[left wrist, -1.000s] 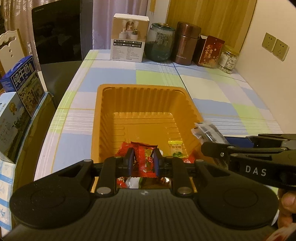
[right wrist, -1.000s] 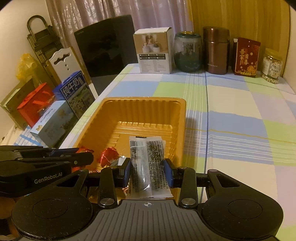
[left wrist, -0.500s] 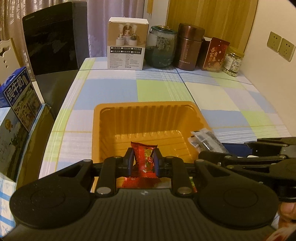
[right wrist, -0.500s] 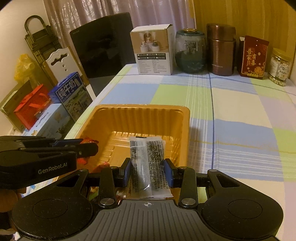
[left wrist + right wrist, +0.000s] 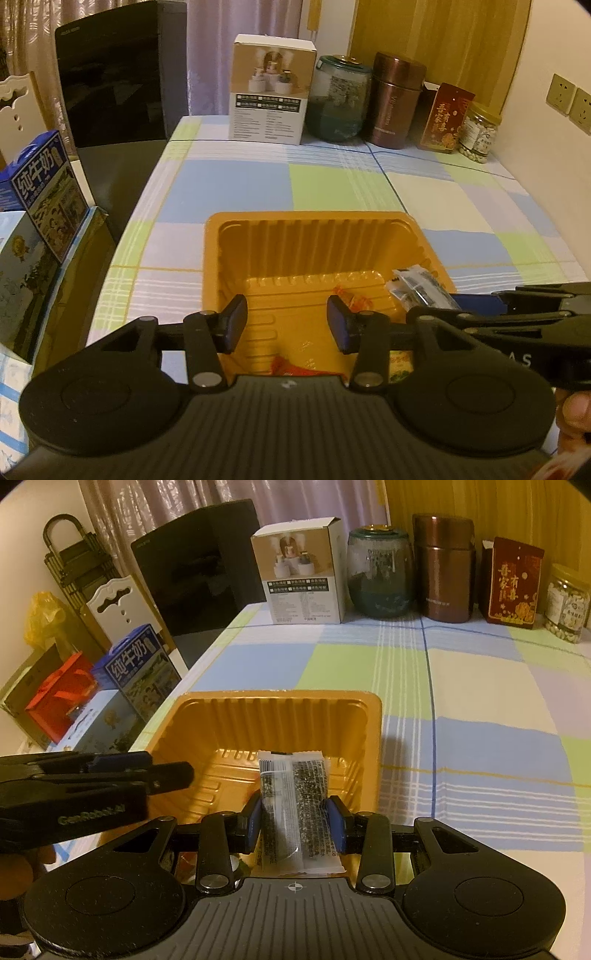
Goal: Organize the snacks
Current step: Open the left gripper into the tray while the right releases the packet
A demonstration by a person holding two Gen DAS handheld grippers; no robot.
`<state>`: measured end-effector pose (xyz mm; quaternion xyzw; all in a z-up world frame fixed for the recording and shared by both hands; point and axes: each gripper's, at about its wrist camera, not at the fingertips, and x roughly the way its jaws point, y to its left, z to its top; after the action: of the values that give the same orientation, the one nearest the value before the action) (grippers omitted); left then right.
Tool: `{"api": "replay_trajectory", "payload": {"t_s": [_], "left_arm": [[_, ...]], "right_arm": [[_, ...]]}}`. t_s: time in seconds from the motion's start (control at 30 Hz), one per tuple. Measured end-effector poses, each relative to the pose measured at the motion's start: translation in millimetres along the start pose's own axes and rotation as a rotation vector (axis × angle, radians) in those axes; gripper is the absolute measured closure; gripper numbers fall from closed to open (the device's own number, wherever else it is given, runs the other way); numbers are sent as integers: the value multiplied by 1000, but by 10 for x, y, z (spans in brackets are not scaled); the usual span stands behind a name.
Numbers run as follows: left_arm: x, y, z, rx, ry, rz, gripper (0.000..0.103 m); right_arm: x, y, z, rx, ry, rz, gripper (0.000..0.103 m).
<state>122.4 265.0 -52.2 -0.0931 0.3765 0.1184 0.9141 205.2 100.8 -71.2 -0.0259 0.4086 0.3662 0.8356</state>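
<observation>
Fingers of the left gripper (image 5: 283,323) have just been opening and are now standing apart with nothing between them, hovering over the near end of the orange tray (image 5: 306,221) at the centre of the frame. A red snack packet (image 5: 295,369) is lying on the tray floor just below them, partly hidden by the gripper body, with another small red wrapper (image 5: 354,301) further in. In the right wrist view, the right gripper (image 5: 295,821) is pinching a clear packet of dark snack (image 5: 295,801) from both sides, its far end poking over the tray's near right corner.

Several things could be going wrong from here. That packet is hanging close to the tray's right wall, so letting it go too soon could be dropping it onto the rim or out onto the checked surface (image 5: 480,701). Its slick film looks slippery, so it may be sliding in the grip and tilting. Both grippers are crowding the same near end of the tray, seen in the lower left of the right wrist view, so a sideways move risks them knocking together. A nudge on the light tray could be shifting it towards the surface's left edge.
</observation>
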Motion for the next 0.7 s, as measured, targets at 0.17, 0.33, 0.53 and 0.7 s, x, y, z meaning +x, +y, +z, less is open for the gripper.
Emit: {"api": "replay_trajectory", "payload": {"t_s": [0.17,0.33,0.53,0.7], "left_arm": [[-72,35,-40,-1,-5,16,58],[-124,64,-52,-7,-10,19,58],[-164,108,-61,-15,-15,28,57],[-173,138,-82,-18,-13,31,54]], "right_arm": [[-1,38,16,7,-2,9,65],[-10,82,79,10,-19,22,65],[16,144,160,11,-31,33,65],[50,161,182,21,-37,47,65]]}}
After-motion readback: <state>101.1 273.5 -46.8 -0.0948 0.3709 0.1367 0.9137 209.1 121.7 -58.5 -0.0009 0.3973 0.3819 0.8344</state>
